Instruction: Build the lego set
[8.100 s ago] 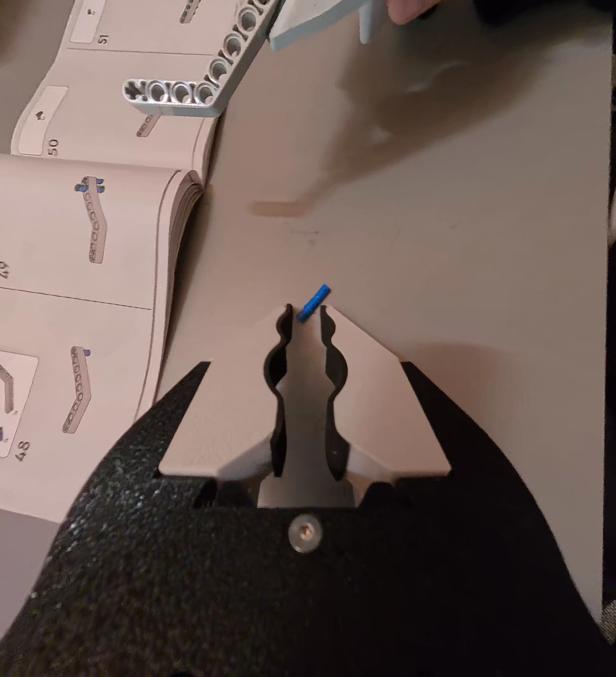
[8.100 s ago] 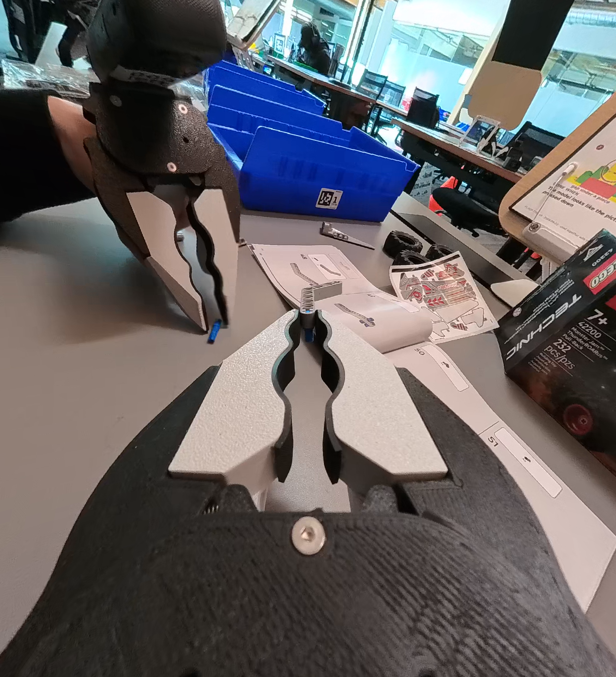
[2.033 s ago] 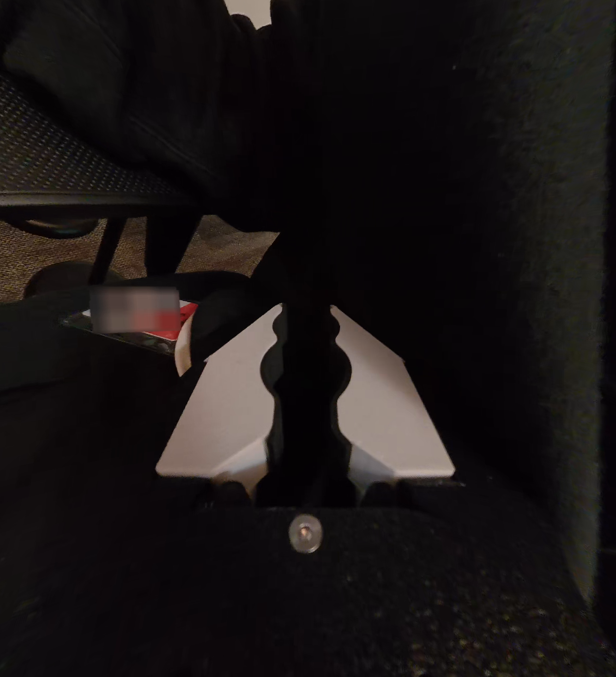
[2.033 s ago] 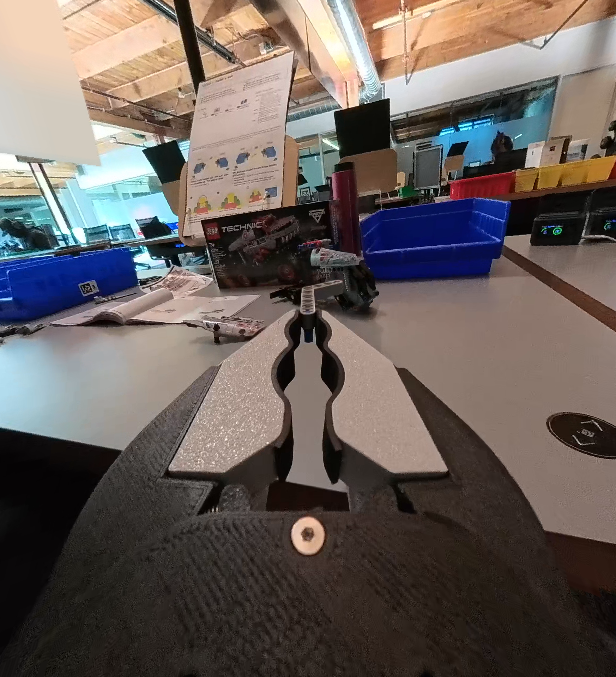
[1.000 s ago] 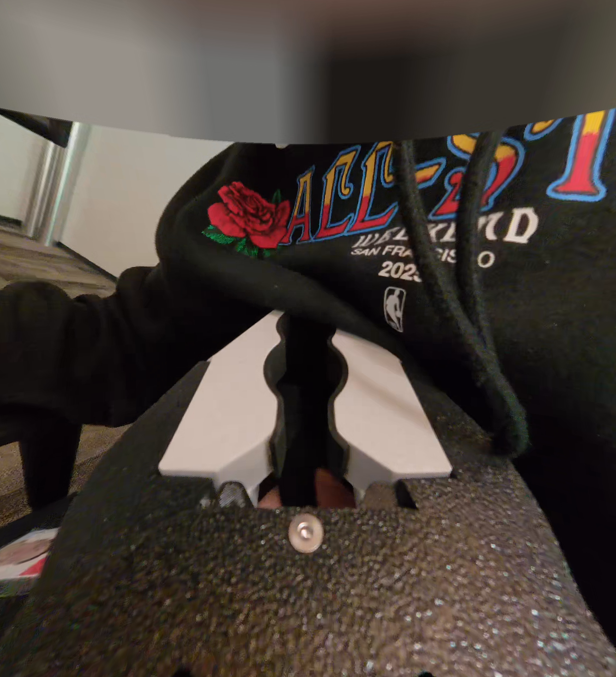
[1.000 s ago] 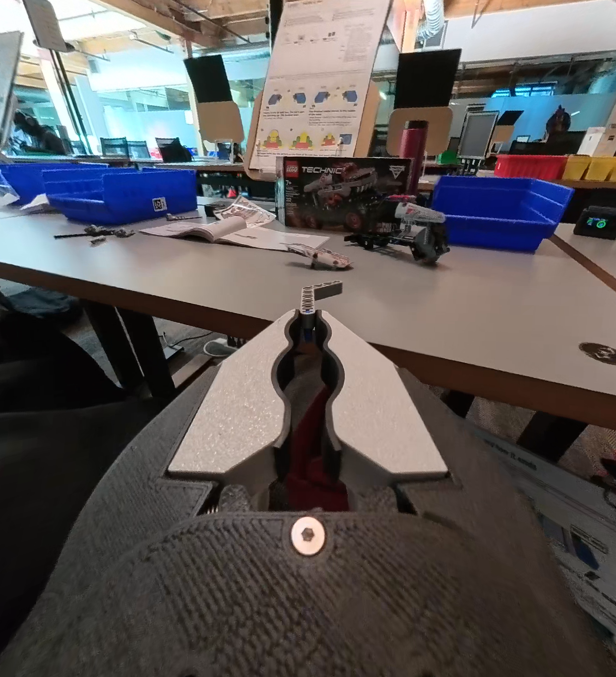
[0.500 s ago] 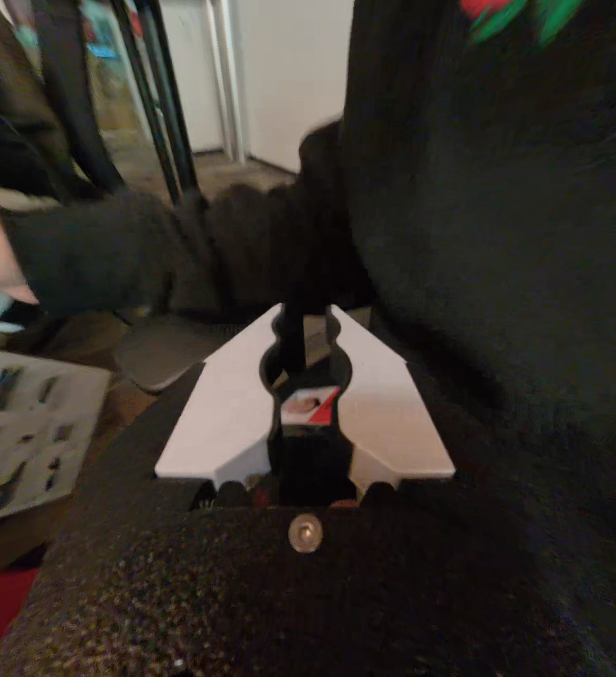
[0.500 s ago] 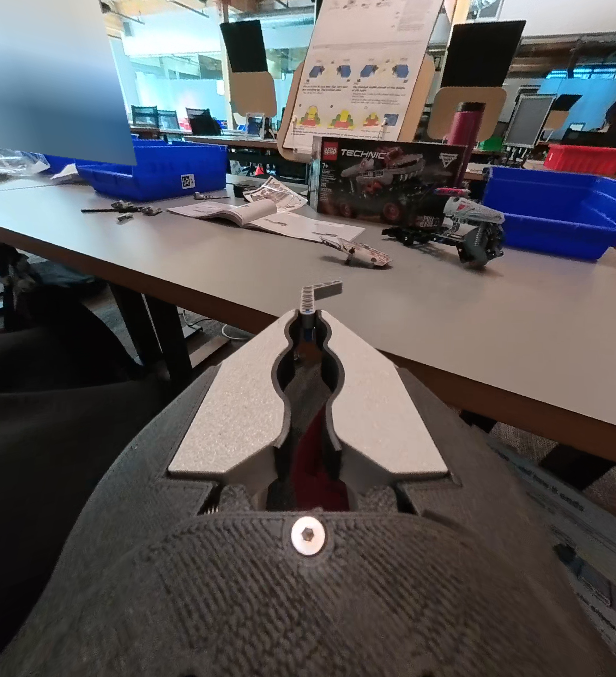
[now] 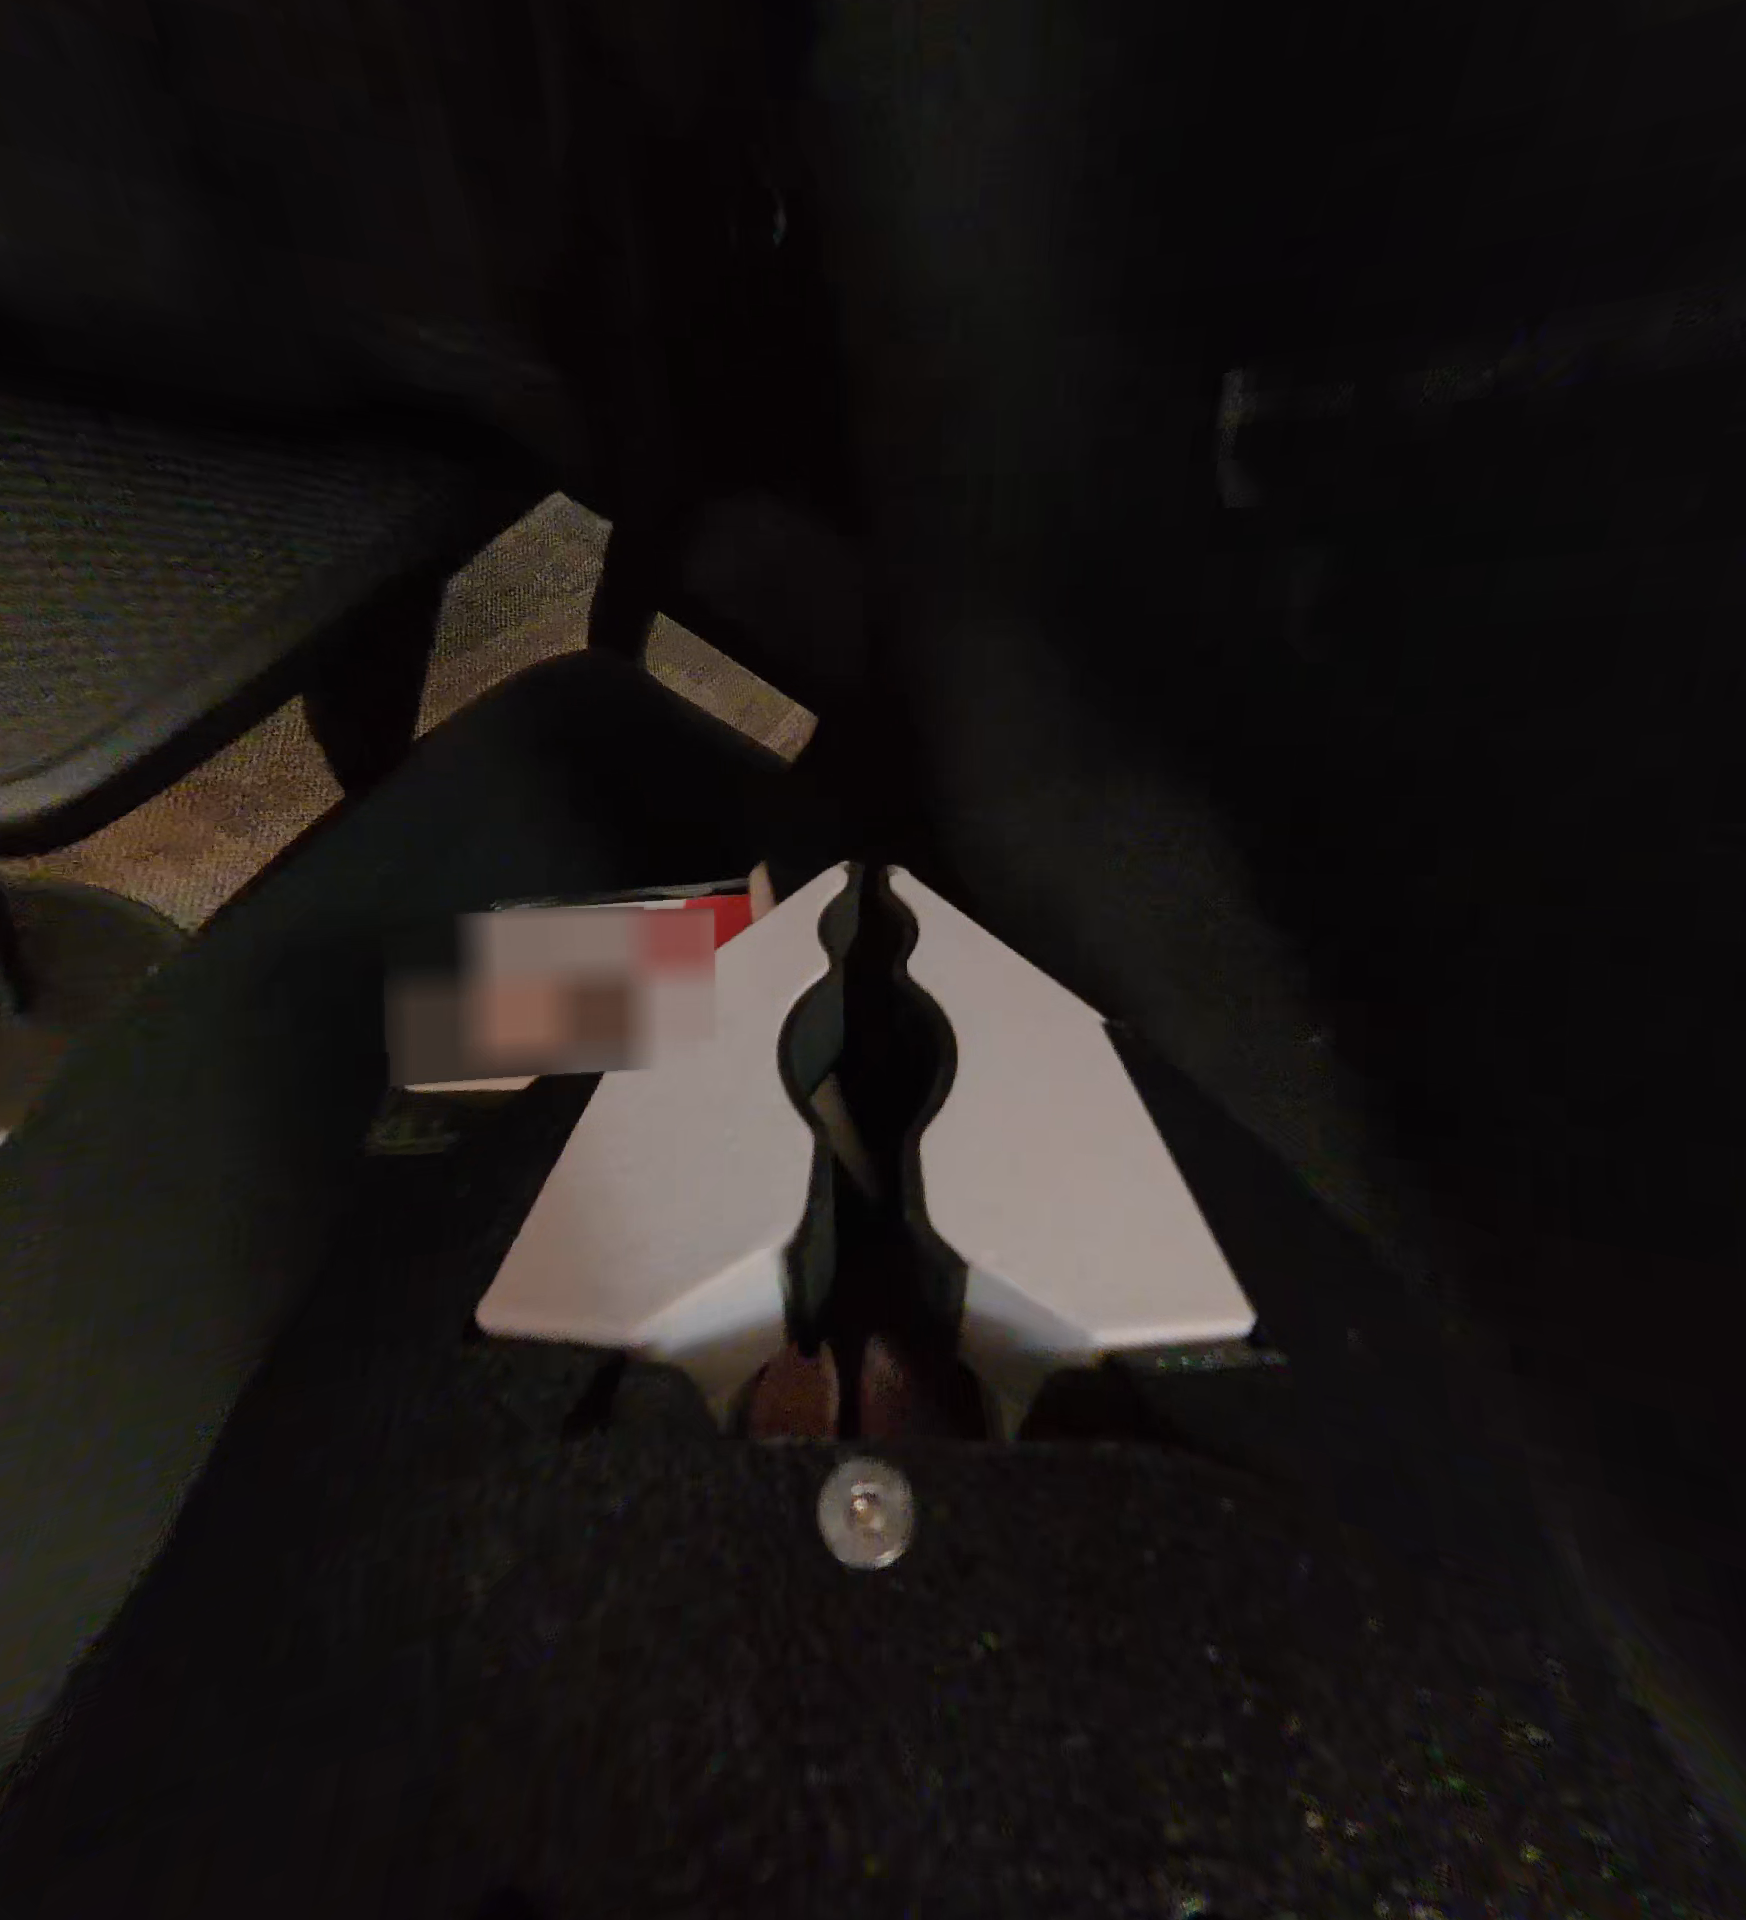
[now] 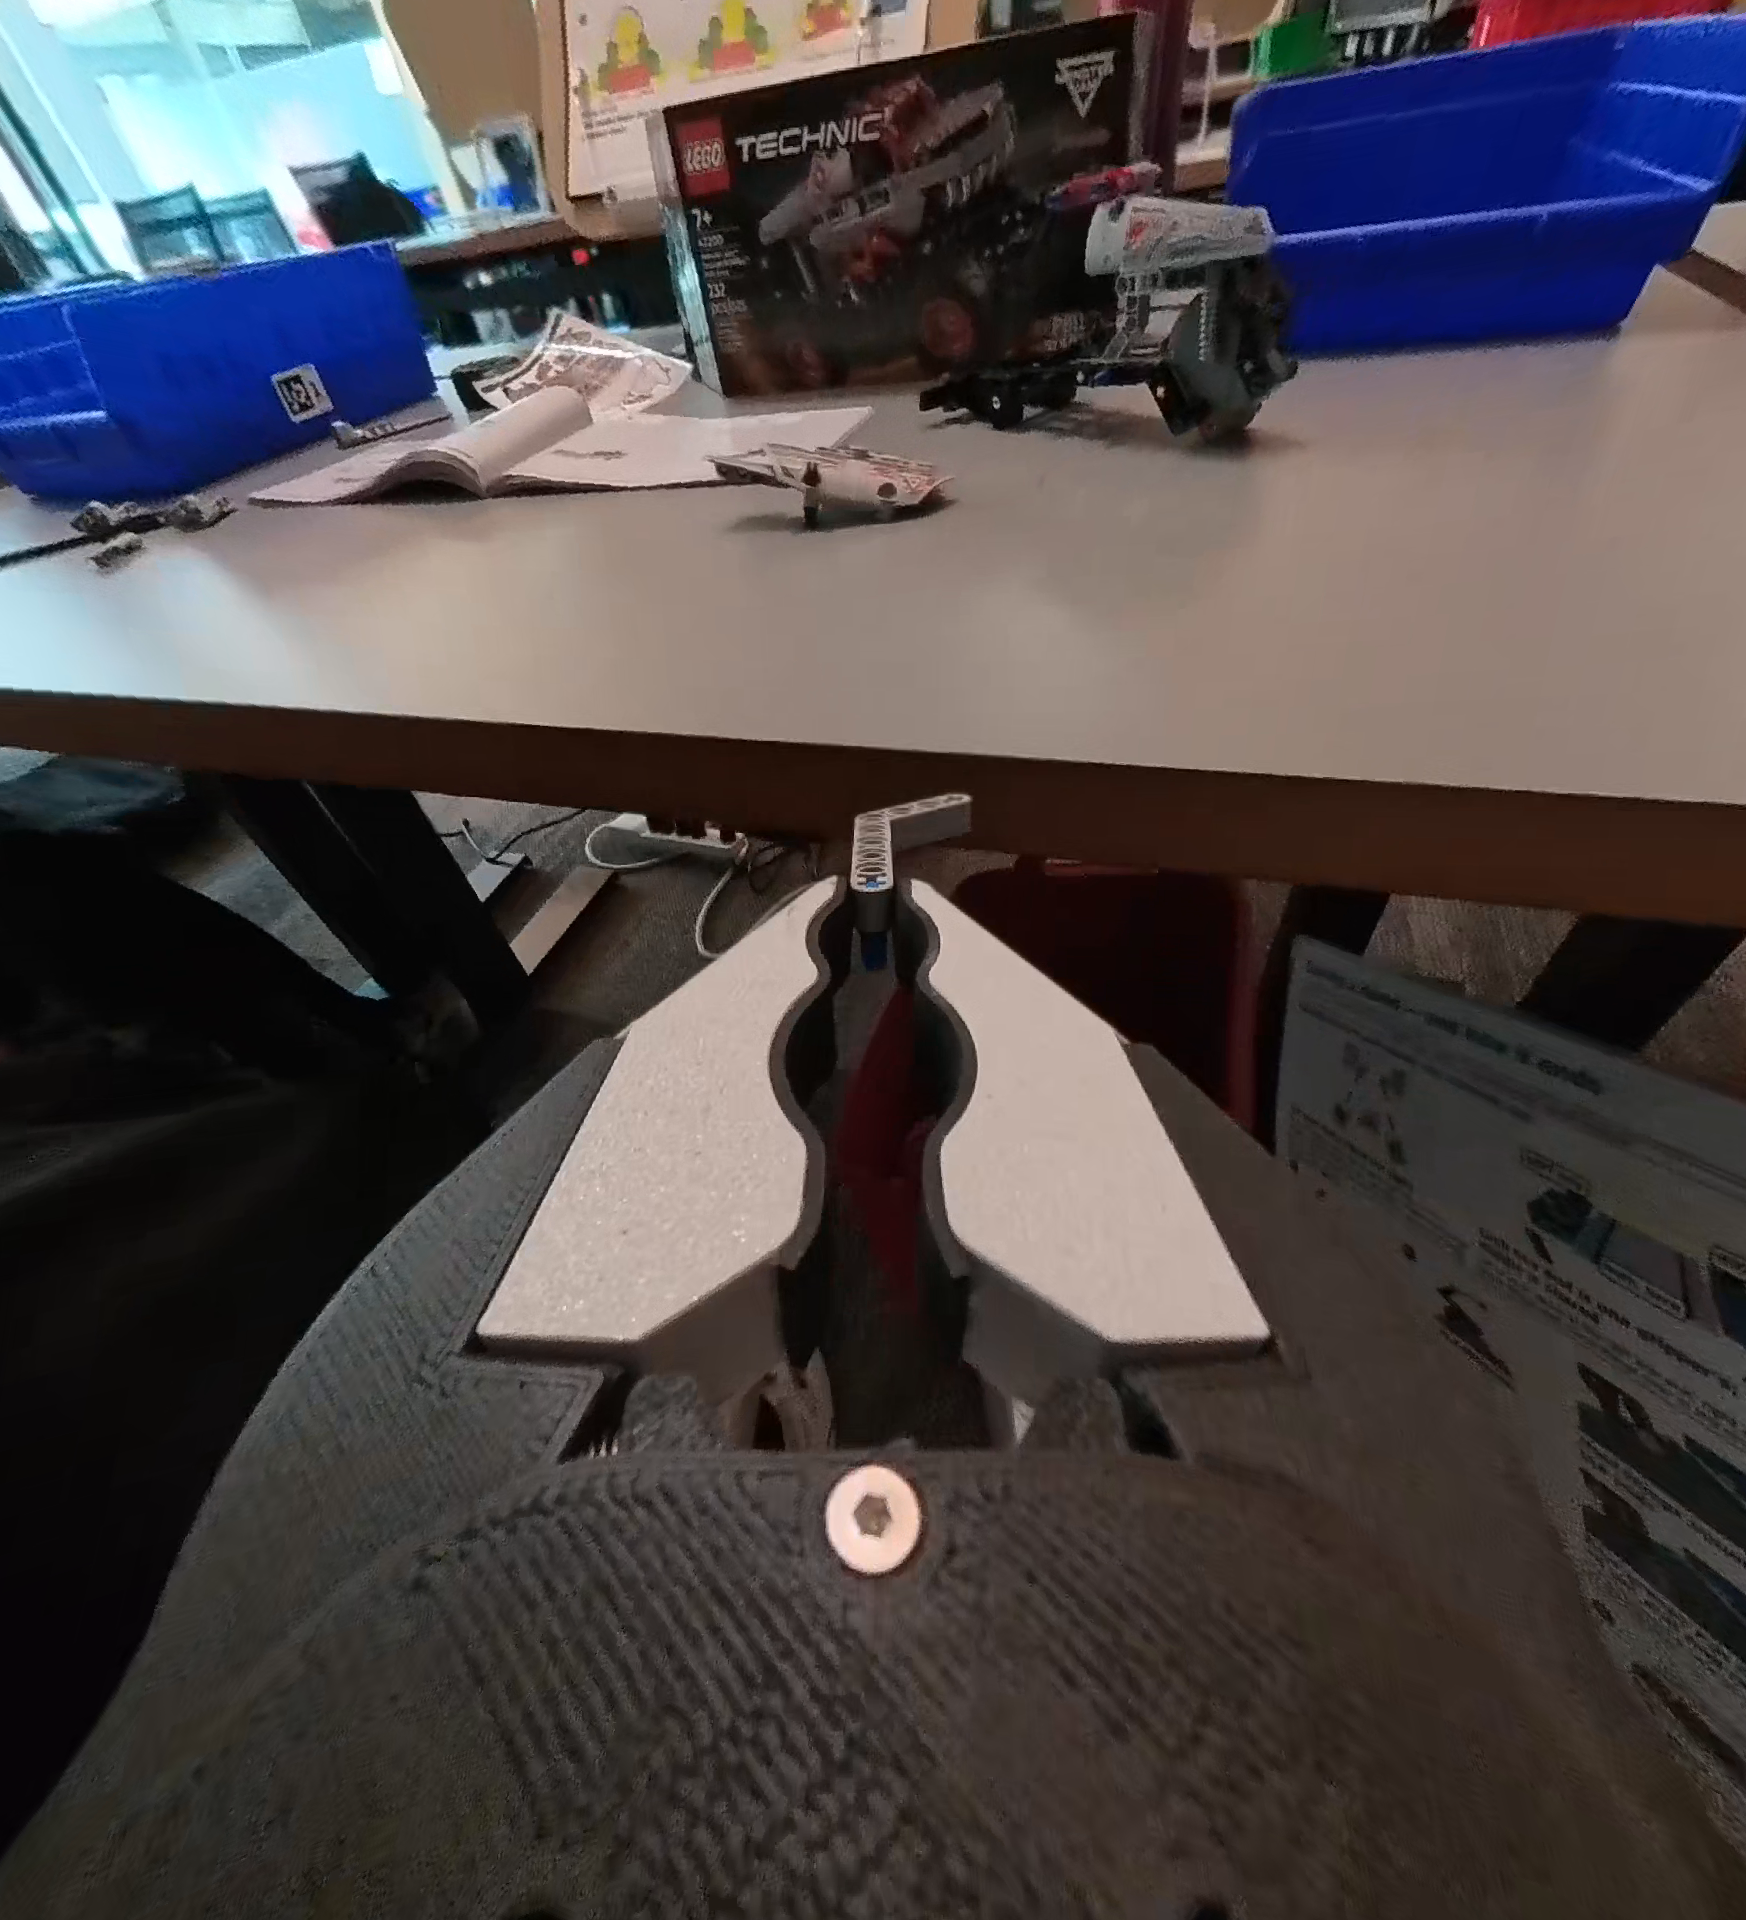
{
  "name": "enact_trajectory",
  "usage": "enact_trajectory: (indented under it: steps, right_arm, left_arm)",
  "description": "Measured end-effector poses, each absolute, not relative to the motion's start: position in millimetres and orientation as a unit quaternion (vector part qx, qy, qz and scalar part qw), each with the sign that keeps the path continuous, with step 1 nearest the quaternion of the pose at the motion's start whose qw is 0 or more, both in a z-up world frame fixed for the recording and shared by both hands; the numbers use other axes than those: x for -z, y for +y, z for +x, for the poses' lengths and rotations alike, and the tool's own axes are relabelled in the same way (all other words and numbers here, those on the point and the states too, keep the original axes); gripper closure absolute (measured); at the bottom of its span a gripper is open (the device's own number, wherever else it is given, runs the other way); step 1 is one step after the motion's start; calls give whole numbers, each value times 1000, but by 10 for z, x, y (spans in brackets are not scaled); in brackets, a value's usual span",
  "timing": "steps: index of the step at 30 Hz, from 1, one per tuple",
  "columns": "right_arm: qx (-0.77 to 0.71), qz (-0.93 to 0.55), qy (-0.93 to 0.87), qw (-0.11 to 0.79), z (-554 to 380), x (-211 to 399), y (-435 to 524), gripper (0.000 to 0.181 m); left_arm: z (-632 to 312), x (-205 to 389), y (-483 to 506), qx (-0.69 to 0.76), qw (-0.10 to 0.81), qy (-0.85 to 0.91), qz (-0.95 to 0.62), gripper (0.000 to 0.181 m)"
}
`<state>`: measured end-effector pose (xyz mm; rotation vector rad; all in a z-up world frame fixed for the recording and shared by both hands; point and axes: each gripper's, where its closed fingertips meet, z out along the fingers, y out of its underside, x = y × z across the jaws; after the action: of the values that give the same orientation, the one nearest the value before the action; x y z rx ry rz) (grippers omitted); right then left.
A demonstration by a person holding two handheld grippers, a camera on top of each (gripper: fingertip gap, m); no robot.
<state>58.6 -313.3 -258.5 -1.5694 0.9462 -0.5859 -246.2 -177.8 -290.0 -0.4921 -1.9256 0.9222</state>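
Observation:
My right gripper (image 10: 874,896) is shut on a grey bent lego beam (image 10: 895,831) with a blue pin in its near end. It holds the beam in front of and just below the front edge of the grey table (image 10: 1056,665). On the table stand a partly built truck chassis (image 10: 1149,301), a white panel sub-assembly (image 10: 838,473) and an open instruction booklet (image 10: 557,447). My left gripper (image 9: 867,878) is off the table in a dark spot against black clothing. Its tips meet and nothing shows between them.
The lego box (image 10: 900,197) and two blue bins (image 10: 173,384) (image 10: 1513,177) stand at the back. Small loose parts (image 10: 121,516) lie at the table's left. A printed sheet (image 10: 1575,1299) is low on the right. The left wrist view shows a chair seat (image 9: 121,582) and carpet (image 9: 536,644). Some 35 cm of space lies between my two pairs of fingers. The white panel sub-assembly (image 10: 838,473) is about 25 cm from my right fingertips and 50 cm from my left.
My right gripper has dropped below the table's edge, still holding the beam. The left wrist view has swung to a dark area by the chair, and its jaws have closed.

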Motion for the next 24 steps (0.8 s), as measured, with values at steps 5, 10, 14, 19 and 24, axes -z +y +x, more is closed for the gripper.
enact_trajectory:
  steps: [5,10,14,19,24]
  right_arm:
    - [221,-760,365,490,375,3034,-3165,175]
    - [198,-715,444,502,72,3270,-3569,174]
    - [249,-672,479,507,-60,3217,-3824,175]
    - [302,-669,529,425,-268,3076,-3870,175]
    - [331,-742,542,218,-928,3197,-3829,174]
  left_arm:
    - [-2203,2702,-1791,-369,469,-789,-148,180]
    - [-2017,2474,-1747,-399,465,-782,-114,175]
    - [-1666,2705,-1506,-373,426,-817,-112,167]
    - [-1325,3096,-1255,-359,431,-828,24,153]
    - [-1602,3442,-910,-313,503,-793,141,149]
